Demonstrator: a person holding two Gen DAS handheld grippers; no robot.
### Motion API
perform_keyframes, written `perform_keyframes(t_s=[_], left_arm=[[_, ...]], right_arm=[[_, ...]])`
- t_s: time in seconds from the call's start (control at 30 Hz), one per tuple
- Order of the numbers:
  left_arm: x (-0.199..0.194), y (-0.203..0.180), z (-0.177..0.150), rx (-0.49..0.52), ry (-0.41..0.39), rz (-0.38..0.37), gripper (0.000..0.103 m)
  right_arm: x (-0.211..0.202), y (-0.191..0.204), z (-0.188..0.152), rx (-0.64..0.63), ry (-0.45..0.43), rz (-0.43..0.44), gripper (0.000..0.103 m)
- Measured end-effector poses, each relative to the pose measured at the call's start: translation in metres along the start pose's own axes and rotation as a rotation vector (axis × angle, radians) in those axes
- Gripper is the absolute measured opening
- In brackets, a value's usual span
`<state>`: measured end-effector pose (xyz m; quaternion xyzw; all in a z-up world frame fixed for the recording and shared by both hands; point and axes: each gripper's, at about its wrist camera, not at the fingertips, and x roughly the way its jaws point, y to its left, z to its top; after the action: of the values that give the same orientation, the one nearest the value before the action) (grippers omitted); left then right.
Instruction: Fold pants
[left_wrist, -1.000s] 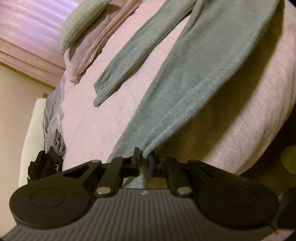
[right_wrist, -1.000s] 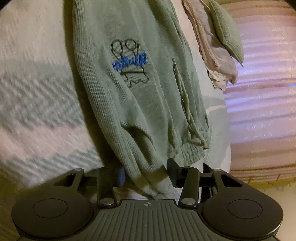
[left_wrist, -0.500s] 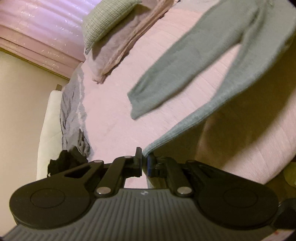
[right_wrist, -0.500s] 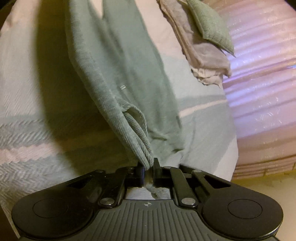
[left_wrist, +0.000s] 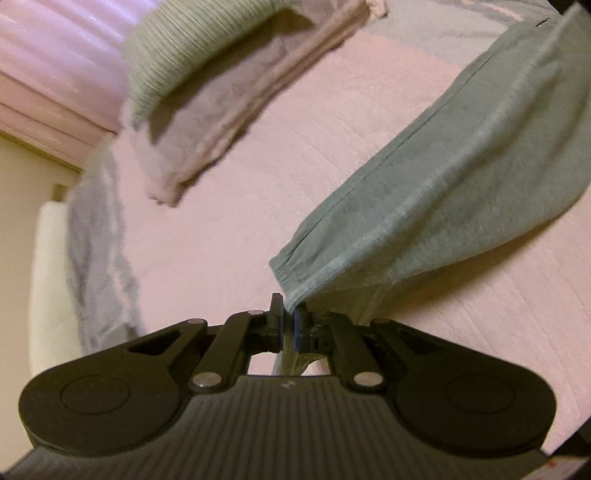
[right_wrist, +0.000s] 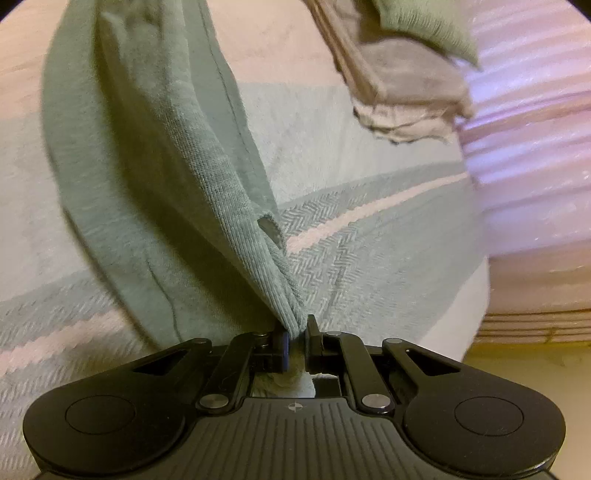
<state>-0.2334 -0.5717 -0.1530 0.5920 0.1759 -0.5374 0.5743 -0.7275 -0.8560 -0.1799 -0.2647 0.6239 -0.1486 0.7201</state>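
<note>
Left wrist view: we see the grey-green sweatpants (left_wrist: 461, 177) much nearer than a second ago. Then one leg lay flat and apart across the pink bedspread (left_wrist: 221, 206), with the other running down to our tool; now the two legs lie stacked together, with the lower cuff showing just under the edge we hold. The far pillows (left_wrist: 207, 74) have also come closer and blur. We judge that the lengthwise fold, leg over leg, is nearly made, and that the carried edge has yet to be laid down and squared. The left gripper (left_wrist: 288, 326) is clamped tight on the cuff: cloth enters between the pads at the tips and hangs out below them, and the fabric rises taut from there toward the upper right.

Right wrist view: a second ago the jaws stood apart around the waistband with the printed logo facing us; since then they have closed. Now the right gripper (right_wrist: 294, 343) pinches a bunched ridge of the ribbed waistband, and the cloth (right_wrist: 155, 155) rises off the striped herringbone blanket (right_wrist: 369, 258) in a slack drape with the logo out of sight. A small drawstring hole shows near the pinched edge. We take it the waist end is being carried over together with the cuff end, so both ends travel as one.
</note>
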Motion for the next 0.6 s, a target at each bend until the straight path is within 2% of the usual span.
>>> perform_keyframes(t_s=[0.17,0.43,0.5,0.53,0.57,0.6], left_arm=[[0.08,0.016,0.032,0.072,0.041,-0.076,0.004],[0.18,0.015,0.084,0.123,0.123,-0.139,0.004],[0.199,0.013,0.092,0.109,0.146,-0.129,0.008],[0.209,0.011,0.095,0.109,0.164,-0.118,0.012],[0.214,0.008,0.096,0.111,0.177,-0.094,0.014],[0.219,0.007,0.097,0.117,0.192,-0.075,0.014]], right_arm=[[0.053,-0.022,0.019,0.011,0.067,0.058,0.004],[0.133,-0.035,0.014,0.082,0.114,0.155,0.005],[0.155,-0.034,0.016,0.102,0.123,0.166,0.018],[0.163,-0.033,0.014,0.128,0.125,0.128,0.031],[0.166,-0.038,0.013,0.163,0.117,0.106,0.04],[0.166,-0.043,0.01,0.226,0.108,0.102,0.041]])
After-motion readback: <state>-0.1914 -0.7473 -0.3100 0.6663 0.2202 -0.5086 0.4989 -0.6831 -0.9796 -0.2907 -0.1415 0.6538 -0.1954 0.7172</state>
